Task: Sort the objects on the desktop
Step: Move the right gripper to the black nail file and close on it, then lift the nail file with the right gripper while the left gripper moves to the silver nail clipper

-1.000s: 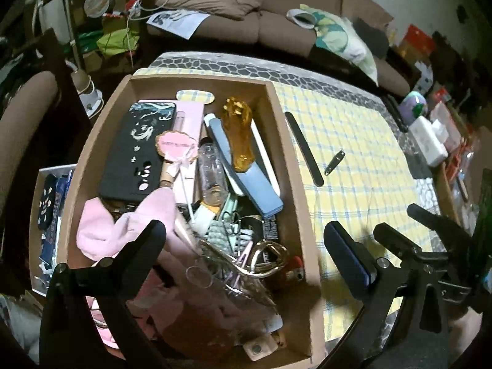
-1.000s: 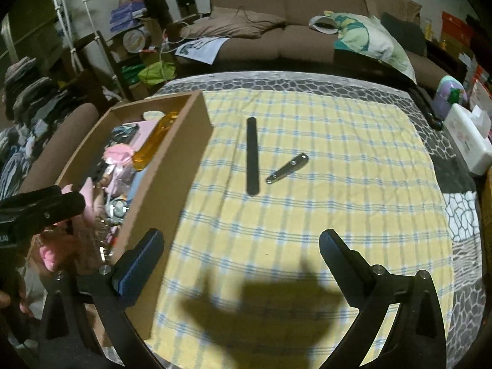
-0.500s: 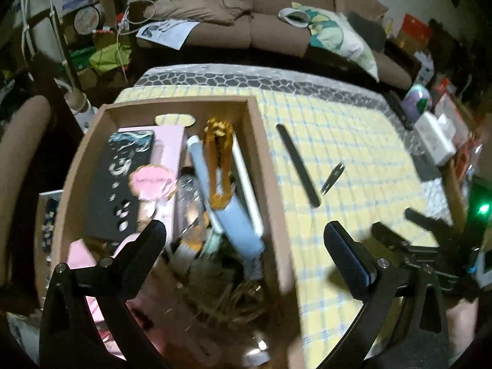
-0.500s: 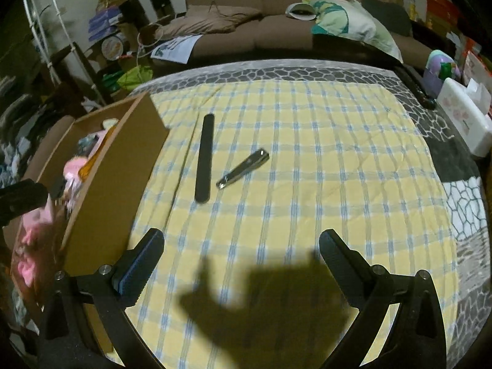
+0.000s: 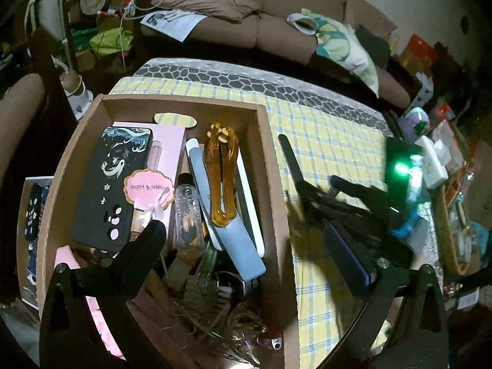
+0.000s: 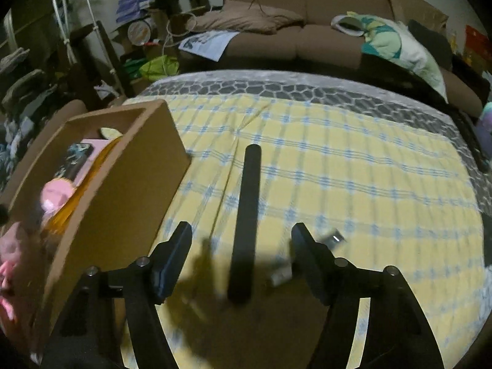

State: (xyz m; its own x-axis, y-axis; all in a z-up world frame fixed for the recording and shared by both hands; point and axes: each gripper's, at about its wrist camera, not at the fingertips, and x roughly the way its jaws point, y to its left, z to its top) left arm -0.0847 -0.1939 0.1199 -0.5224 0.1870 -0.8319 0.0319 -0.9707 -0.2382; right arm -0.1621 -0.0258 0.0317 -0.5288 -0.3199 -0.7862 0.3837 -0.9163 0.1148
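R tongs [image 6: 241, 253] are closing w/ the black nail file [image 6: 246, 215] between them, prob not gripped yet; L tongs [image 5: 246, 246] hanging released over the box [image 5: 273, 184].

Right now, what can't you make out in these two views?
- Nail clipper, right wrist view: blurred and partly behind the right gripper, whose jaws are closing astride the black nail file, not yet pressing it.
- Near end of the cardboard box, left wrist view: a dark tangle under the open left gripper.
- Nail file's near end, left wrist view: behind the right gripper.
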